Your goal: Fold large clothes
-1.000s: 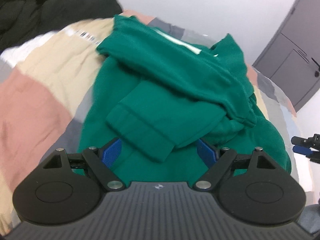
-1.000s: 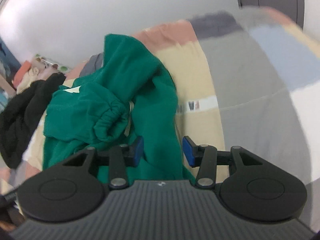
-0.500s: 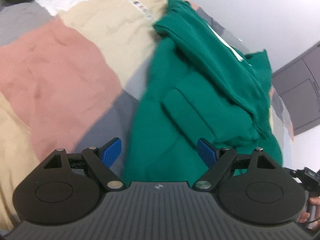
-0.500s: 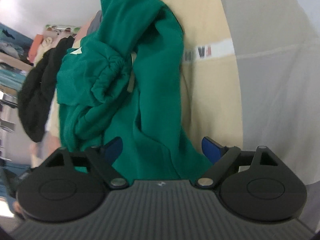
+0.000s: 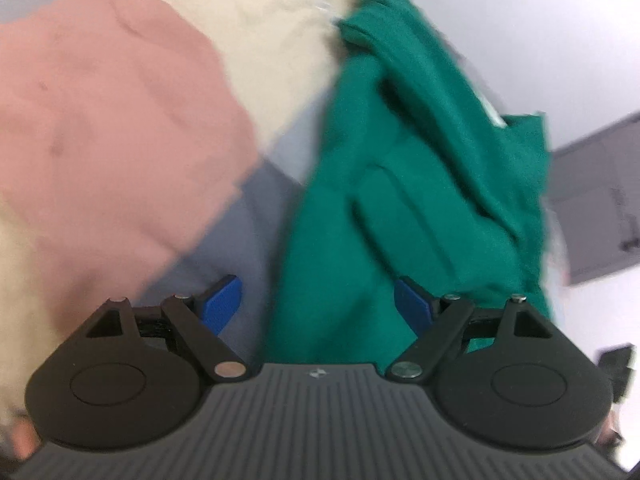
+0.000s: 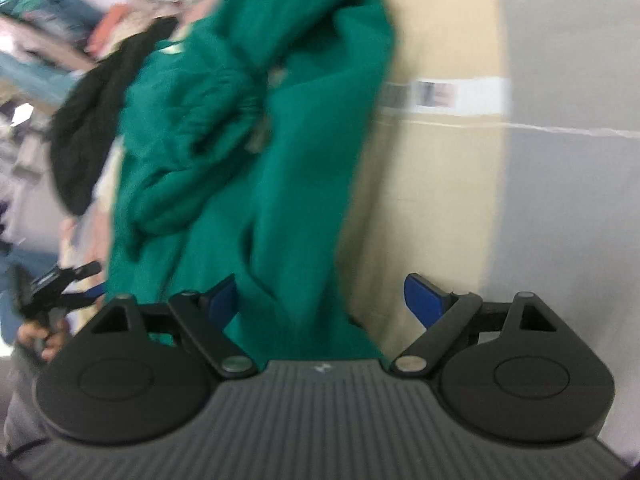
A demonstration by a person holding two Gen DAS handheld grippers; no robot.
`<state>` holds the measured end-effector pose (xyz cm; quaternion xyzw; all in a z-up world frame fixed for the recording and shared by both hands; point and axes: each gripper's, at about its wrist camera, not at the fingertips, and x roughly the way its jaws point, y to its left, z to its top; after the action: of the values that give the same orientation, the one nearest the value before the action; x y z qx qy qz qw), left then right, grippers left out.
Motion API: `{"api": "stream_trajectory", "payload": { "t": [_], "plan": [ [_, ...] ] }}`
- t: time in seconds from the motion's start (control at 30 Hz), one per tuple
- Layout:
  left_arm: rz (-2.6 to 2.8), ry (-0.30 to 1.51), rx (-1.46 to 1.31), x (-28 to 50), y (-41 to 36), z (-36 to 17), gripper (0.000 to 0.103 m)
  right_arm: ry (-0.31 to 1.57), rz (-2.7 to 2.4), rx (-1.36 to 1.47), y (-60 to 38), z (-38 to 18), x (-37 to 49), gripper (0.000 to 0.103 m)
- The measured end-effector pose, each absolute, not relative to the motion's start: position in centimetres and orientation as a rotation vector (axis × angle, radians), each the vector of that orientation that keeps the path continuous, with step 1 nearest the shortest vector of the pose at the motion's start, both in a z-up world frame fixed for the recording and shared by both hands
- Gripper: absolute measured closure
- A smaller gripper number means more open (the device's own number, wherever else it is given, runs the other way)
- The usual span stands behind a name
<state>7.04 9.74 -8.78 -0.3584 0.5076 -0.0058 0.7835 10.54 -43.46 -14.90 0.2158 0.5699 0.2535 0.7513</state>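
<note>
A green sweatshirt (image 5: pixel 400 184) lies rumpled across a patchwork bedspread (image 5: pixel 120 128) of pink, cream and grey blocks, seen from the left gripper (image 5: pixel 318 306), whose blue-tipped fingers (image 5: pixel 222 302) stand wide apart with nothing between them. The garment's near edge falls inside the gap and reaches the right finger, while the left finger sits over a grey patch of the bedspread. A folded sleeve with a ribbed cuff rests on top of the sweatshirt's body. Beyond the bed, a white wall (image 5: pixel 540 32) meets a grey cabinet (image 5: pixel 596 208). The frame is blurred.
</note>
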Motion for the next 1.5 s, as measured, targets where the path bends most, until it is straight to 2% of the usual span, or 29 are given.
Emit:
{"api": "stream_trajectory", "payload": {
  "t": [0.3, 0.47, 0.57, 0.67, 0.8, 0.93, 1.0, 1.03, 1.1, 1.13, 1.17, 1.27, 1.5],
  "plan": [
    [-0.193, 1.058, -0.928, 6.3, 8.8, -8.8, 0.017, 1.104, 0.893, 0.350, -35.8, -10.0, 9.7, 0.012],
    [-0.124, 1.193, -0.893, 6.3, 8.2, -10.7, 0.017, 1.288, 0.640, 0.386, -35.7, -12.1, 10.7, 0.013],
    [-0.171, 1.180, -0.836, 6.5, 7.0, -10.4, 0.017, 1.354, 0.524, 0.421, -36.8, -14.3, 11.1, 0.014],
    [-0.249, 1.148, -0.835, 6.5, 6.1, -9.8, 0.017, 1.345, 0.513, 0.509, -37.4, -15.2, 11.5, 0.013],
    [-0.317, 1.059, -0.839, 5.7, 5.3, -8.6, 0.017, 1.260, 0.640, 0.509, -36.4, -13.4, 10.9, 0.014],
    [-0.236, 1.123, -0.799, 6.1, 4.4, -9.8, 0.019, 1.246, 0.634, 0.446, -34.8, -12.7, 10.6, 0.015],
    [-0.214, 1.141, -0.752, 6.2, 4.2, -10.6, 0.026, 1.300, 0.529, 0.420, -34.3, -13.7, 10.9, 0.026],
    [-0.199, 1.143, -0.714, 6.2, 3.7, -10.4, 0.032, 1.306, 0.482, 0.385, -33.8, -13.8, 10.8, 0.035],
    [-0.174, 1.128, -0.651, 5.9, 3.2, -9.7, 0.059, 1.291, 0.445, 0.328, -32.8, -13.5, 10.5, 0.050],
    [-0.162, 1.114, -0.629, 5.8, 3.3, -9.6, 0.074, 1.275, 0.441, 0.297, -32.5, -13.0, 10.3, 0.062],
    [-0.169, 1.093, -0.639, 5.5, 3.6, -9.1, 0.081, 1.260, 0.448, 0.287, -32.1, -12.6, 10.0, 0.071],
    [-0.198, 0.992, -0.723, 4.3, 4.9, -7.4, 0.088, 1.203, 0.498, 0.394, -33.3, -11.0, 9.4, 0.088],
    [-0.250, 0.826, -0.894, 2.2, 8.2, -3.8, 0.092, 0.981, 0.647, 0.735, -37.9, -7.8, 6.1, 0.091]
  ]
}}
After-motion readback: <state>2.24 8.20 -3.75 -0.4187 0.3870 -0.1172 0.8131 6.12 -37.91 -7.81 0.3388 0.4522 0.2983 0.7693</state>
